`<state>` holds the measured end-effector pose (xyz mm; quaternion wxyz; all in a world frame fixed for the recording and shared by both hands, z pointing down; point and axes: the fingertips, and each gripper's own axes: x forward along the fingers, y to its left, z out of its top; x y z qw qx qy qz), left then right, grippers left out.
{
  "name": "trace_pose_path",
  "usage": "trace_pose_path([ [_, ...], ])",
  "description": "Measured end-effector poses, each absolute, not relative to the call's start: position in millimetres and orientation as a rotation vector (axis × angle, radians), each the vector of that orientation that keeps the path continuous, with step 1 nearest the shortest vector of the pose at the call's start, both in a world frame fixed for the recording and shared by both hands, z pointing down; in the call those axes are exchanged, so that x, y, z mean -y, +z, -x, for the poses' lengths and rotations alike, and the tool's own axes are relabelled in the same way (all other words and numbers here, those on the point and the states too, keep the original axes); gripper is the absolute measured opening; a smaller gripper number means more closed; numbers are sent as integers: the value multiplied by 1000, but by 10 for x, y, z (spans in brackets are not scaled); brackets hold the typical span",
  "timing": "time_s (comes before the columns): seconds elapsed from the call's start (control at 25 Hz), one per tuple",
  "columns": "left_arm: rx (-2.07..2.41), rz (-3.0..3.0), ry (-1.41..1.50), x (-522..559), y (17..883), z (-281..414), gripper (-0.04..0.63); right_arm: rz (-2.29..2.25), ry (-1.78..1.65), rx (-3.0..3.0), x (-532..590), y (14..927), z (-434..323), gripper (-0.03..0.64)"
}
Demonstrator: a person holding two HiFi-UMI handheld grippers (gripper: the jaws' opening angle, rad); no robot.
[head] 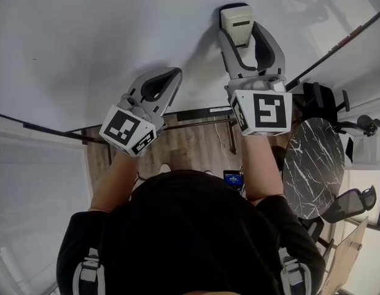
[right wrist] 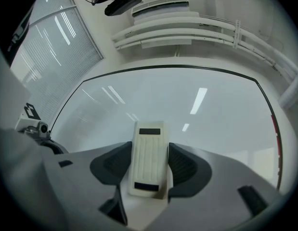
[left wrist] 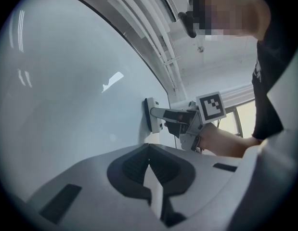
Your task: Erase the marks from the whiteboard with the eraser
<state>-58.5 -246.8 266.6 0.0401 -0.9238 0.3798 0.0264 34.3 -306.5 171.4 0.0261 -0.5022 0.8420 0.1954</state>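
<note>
**Eraser clamped in right gripper, felt face on the whiteboard; left gripper idle**

The right gripper [head: 239, 32] had its fingers clamped on the long sides of the cream eraser [right wrist: 149, 150], which lay flat against the whiteboard [head: 85, 42]. The left gripper [left wrist: 149, 149] stood just beside the board, lower and to the left, its fingers together with nothing between them. No mark could be made out on the board near the eraser.

Likely faults: the eraser could pivot or slide between the pads if it were pressed hard during a stroke, since only its narrow sides were gripped. A tilted wrist would probably lift one edge off the board and leave streaks. The idle left gripper could scrape the board if it drifted inward.

No container appeared in any view.
</note>
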Motion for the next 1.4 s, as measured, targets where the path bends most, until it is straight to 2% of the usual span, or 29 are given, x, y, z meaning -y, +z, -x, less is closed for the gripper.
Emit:
trace_pose_path([
  [0.48,-1135,2842,58,2496,2673,411,5,1608,609,-2521,3134,1567,-753,241],
  [0.96,-1137,2847,47,2455,2764,368,5,1761,487,-2395,3323,1624,-1570,241],
  [1.4,-1134,2853,12,2409,2854,392,5,1683,462,-2478,3049,1740,-1578,239],
])
